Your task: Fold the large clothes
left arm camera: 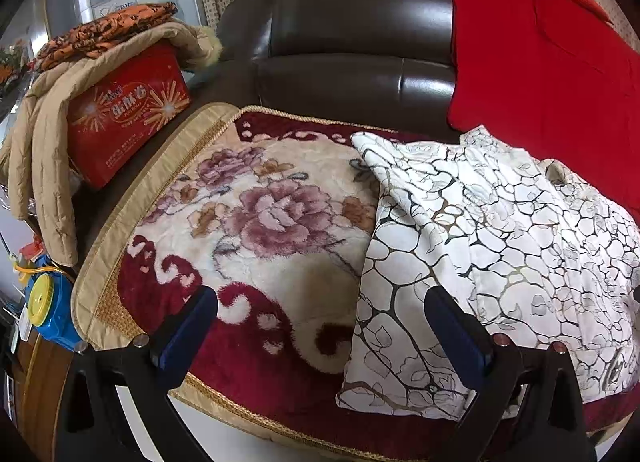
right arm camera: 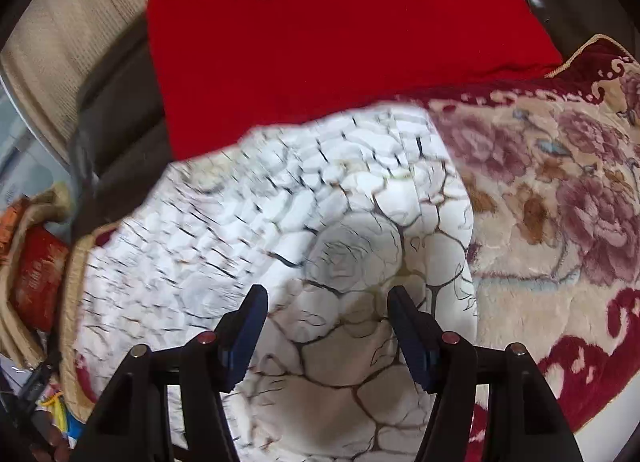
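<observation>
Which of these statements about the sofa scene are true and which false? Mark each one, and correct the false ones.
1. The white patterned garment lies on a floral blanket. True.
2. The red cloth is draped over a wooden chair. False: it hangs over the dark leather sofa back.
3. The left tool is open with nothing between its fingers. True.
4. The red box sits under a blue jacket. False: a beige padded jacket covers it.

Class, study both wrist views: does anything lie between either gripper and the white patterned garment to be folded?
Nothing visible does. The left gripper and right gripper both stand open over the white patterned garment, with no object between.
</observation>
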Motion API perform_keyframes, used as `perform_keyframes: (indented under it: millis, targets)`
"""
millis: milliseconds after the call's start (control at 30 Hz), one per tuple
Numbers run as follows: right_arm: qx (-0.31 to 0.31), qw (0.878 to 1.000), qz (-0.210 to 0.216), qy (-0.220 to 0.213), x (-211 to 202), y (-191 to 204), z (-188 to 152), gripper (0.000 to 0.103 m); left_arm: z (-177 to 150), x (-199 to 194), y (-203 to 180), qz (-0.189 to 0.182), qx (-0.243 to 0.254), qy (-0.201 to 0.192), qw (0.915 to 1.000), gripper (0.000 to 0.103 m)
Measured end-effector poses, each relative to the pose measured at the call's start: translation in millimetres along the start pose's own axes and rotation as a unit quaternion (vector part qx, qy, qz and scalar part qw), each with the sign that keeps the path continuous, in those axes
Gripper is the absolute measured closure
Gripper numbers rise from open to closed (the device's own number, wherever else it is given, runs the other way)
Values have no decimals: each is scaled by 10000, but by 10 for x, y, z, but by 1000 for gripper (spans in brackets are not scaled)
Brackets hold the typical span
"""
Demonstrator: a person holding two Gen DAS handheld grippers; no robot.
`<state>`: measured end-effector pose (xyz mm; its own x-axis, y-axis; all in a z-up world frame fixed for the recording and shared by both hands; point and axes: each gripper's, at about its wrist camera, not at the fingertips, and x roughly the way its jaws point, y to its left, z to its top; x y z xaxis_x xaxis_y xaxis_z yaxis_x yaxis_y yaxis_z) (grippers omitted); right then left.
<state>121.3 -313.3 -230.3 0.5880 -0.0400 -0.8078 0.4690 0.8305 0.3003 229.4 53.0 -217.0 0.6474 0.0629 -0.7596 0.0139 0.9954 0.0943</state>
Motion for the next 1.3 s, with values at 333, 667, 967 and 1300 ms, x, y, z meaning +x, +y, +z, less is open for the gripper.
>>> perform_keyframes:
  millis: [333, 667, 967, 1300]
  targets:
    - [-262, 9996, -58, -32, 101, 11, -9, 35, 87, 698, -123, -898, -91, 1177, 9889, 0]
    - [-314, 9995, 12, -87, 108, 7, -7, 33, 197, 1259, 137, -2330, -1157, 2340, 9368, 0]
    - [-428, 9989, 19, -187, 120, 8, -19, 33, 150, 1336, -119, -2151, -699, 2234, 9481, 0]
    - [-356, 9990, 115, -235, 119, -11, -15, 33, 202, 1120, -333, -2653, -285, 1862, 9456, 49]
